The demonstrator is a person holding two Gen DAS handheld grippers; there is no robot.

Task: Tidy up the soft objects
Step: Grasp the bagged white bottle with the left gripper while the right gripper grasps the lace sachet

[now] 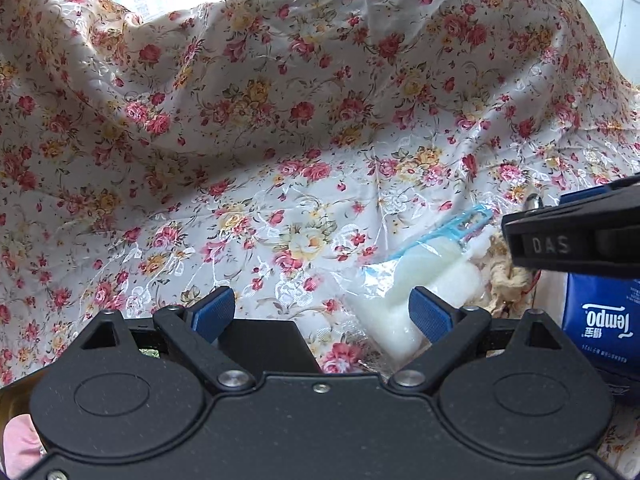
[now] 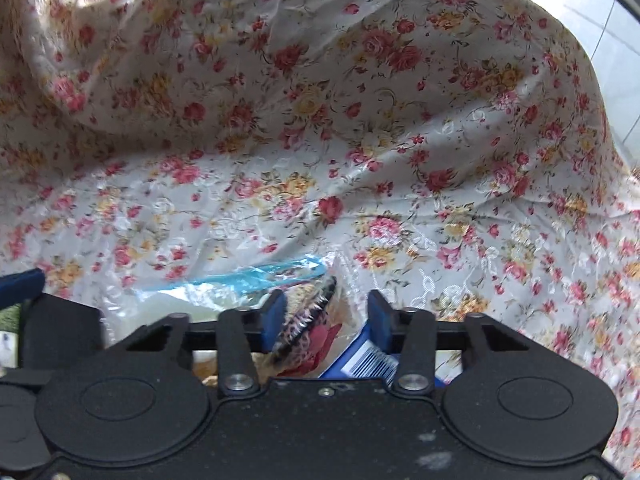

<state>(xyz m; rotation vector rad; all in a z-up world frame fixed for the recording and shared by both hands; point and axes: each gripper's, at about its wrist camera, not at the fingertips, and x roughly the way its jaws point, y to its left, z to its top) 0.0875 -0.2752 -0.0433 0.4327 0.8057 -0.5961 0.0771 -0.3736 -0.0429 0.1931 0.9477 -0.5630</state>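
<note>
From the left wrist, the left tool (image 1: 324,312) hangs with its blue pads wide apart over the rose-printed floral cloth (image 1: 256,128). A clear plastic bag of white foam pieces (image 1: 420,280) lies just beside its right pad, near a dark blue Tempo tissue pack (image 1: 600,320).

From the right wrist, the right tool (image 2: 326,322) has its pads drawn closer around a leopard-print fabric bundle (image 2: 308,328); whether they pinch it, I cannot tell.
</note>
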